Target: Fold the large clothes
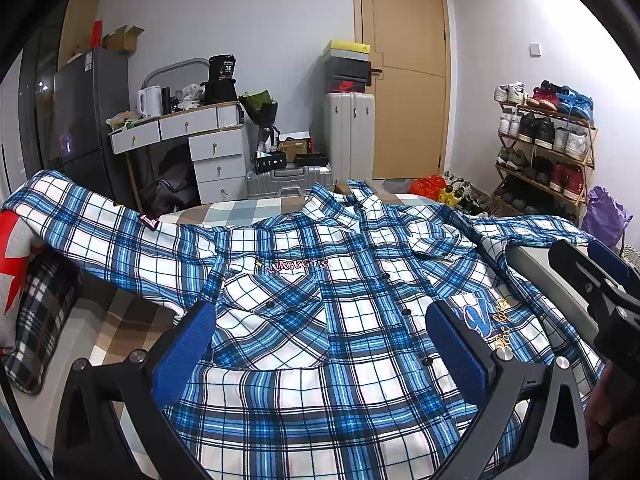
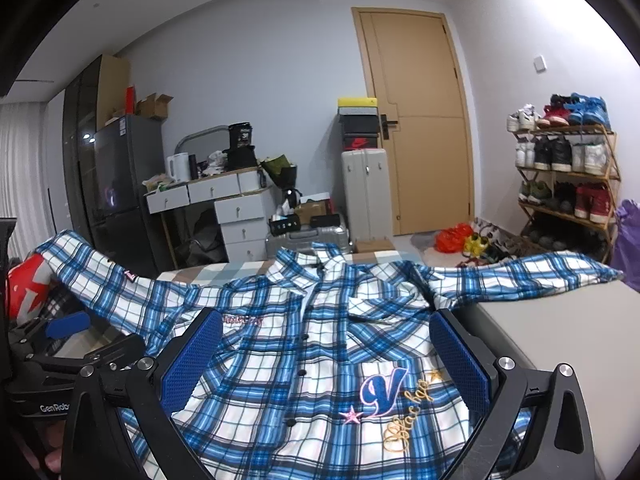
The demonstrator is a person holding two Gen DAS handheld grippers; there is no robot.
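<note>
Your bed (image 1: 256, 210), checked cover, takes up the lower part of both views and carries the work item: a large blue/white plaid shirt (image 1: 320, 320) laid front-up, buttoned, collar (image 1: 344, 200) toward the far edge nr the door (image 1: 404, 72). Shirt is spread roughly flat w/ both sleeves out; the sleeve on the left side (image 1: 92, 216) runs up over a red/grey cushion (image 1: 12, 256), the sleeve on the right (image 2: 540, 268) reaches across the bare grey area of the bed toward the shoe rack (image 2: 568, 184). Fabric shows wrinkles at chest pockets; no fold made yet. Bkgd: dark fridge (image 1: 84, 108), white drawer desk (image 1: 204, 140), upright silver suitcase (image 1: 350, 132), all well apart from the shirt. Your left gripper (image 1: 320, 344) hangs over the shirt's lower front, blue pads (image 1: 184, 348) spread wide, nothing between them; whether the tips touch cloth, cannot tell. Your right gripper (image 2: 324, 356) sits just beside it over the shirt's right front, also spread wide and empty, w/ the "V" embroidery (image 2: 380, 390) showing between its pads (image 2: 460, 356). Left wrist view catches the right unit at its right edge; right wrist view catches the left unit low at its left edge. Small items: black buttons (image 1: 406, 312) down the placket, lettering patch (image 1: 296, 266) on the chest.
</note>
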